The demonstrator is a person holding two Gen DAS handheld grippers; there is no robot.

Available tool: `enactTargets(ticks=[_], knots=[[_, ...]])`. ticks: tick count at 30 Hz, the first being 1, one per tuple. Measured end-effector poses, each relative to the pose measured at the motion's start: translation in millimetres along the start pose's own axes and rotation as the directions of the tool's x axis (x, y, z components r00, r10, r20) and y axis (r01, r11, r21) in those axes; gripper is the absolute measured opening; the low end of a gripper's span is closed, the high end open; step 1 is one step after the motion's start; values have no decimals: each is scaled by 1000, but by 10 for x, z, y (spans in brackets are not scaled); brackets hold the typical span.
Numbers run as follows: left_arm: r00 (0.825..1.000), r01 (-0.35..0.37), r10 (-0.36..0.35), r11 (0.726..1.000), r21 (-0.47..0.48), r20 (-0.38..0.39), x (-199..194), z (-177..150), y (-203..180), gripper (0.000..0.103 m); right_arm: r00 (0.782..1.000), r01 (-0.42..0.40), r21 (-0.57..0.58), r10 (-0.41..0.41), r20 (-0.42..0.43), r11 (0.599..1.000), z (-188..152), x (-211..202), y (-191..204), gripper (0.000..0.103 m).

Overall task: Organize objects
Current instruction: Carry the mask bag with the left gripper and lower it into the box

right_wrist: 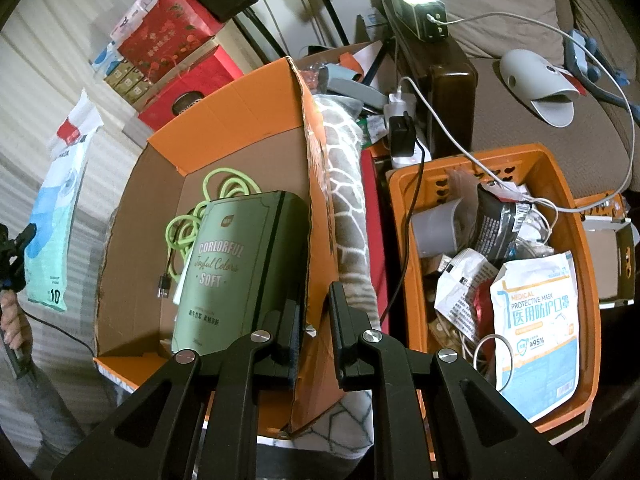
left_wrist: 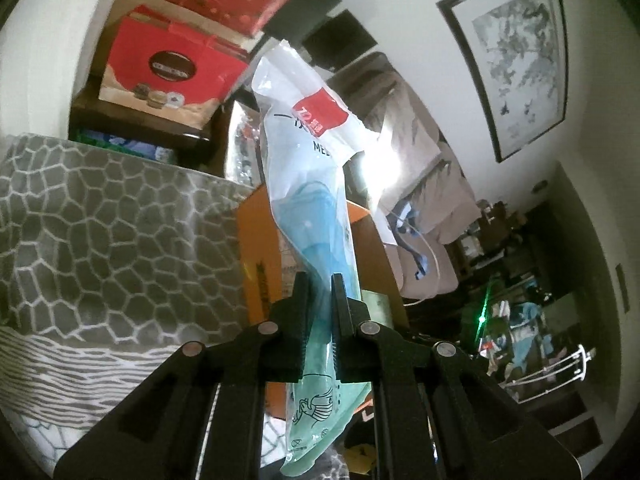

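The left camera is looking up along a mask pack (left_wrist: 308, 184) close by. The right camera is looking down into an orange box (right_wrist: 240, 128). Both are seeing that pack and box.

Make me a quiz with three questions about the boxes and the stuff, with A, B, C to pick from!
1. Where does the green cable lie?
A. in the cardboard box
B. in the orange basket
C. on the sofa

2. What colour is the basket?
A. blue
B. orange
C. white

3. What is the left gripper doing?
A. standing wide open
B. pinching a pack of face masks
C. holding a cable

Answers: 1 A, the cable is coiled inside the cardboard box beside the green pack. 2 B, its plastic walls are orange. 3 B, the mask pack sits clamped between its fingers.
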State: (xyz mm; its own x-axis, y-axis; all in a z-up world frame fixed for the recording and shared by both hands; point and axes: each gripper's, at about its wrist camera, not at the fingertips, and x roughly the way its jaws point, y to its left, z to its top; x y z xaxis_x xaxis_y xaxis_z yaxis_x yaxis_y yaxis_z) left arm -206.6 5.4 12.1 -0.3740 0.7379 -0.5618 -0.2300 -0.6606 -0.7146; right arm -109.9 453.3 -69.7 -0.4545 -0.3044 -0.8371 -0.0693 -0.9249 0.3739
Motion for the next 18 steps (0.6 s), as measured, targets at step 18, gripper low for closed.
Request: enactTargets(ticks=[18], knots=[[995,-76,78,997,31,-60,939,-419,-429,9,1000,-1,-1,1,3,1000,7,3,23,12]])
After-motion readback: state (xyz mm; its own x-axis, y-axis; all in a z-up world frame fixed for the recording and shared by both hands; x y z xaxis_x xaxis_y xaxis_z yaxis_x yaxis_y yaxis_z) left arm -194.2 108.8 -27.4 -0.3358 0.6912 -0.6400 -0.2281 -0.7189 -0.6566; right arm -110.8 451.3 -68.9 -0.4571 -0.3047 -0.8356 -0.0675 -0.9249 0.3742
